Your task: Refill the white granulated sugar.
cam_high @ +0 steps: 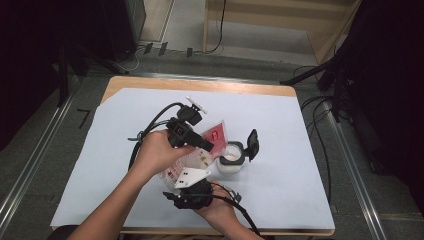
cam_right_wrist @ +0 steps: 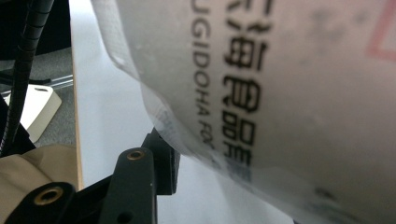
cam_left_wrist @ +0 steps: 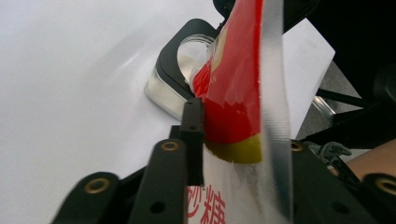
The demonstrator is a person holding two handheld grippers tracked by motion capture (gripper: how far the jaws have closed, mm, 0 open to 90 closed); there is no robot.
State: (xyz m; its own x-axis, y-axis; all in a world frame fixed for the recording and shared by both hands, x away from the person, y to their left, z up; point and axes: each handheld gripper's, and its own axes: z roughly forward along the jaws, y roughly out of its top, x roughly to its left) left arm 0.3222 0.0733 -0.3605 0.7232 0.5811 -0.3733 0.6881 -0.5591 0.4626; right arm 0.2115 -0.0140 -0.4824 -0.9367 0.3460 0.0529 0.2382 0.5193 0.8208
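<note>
Sugar pouch tipped over the open jar, both of my grippers on it.

My left gripper (cam_high: 207, 145) pinches the upper part of the red-and-clear plastic pouch with red printed characters (cam_high: 212, 136); in the left gripper view its black pad presses flat against the red film (cam_left_wrist: 233, 88). My right gripper (cam_high: 186, 186) clamps the pouch's lower clear end, whose black lettering looms close in the right gripper view (cam_right_wrist: 261, 93). The pouch slants above the white paper-covered table (cam_high: 280, 130), its top corner over the mouth of the small clear glass jar with a flipped-open black lid (cam_high: 231, 159), just right of both hands.
</note>
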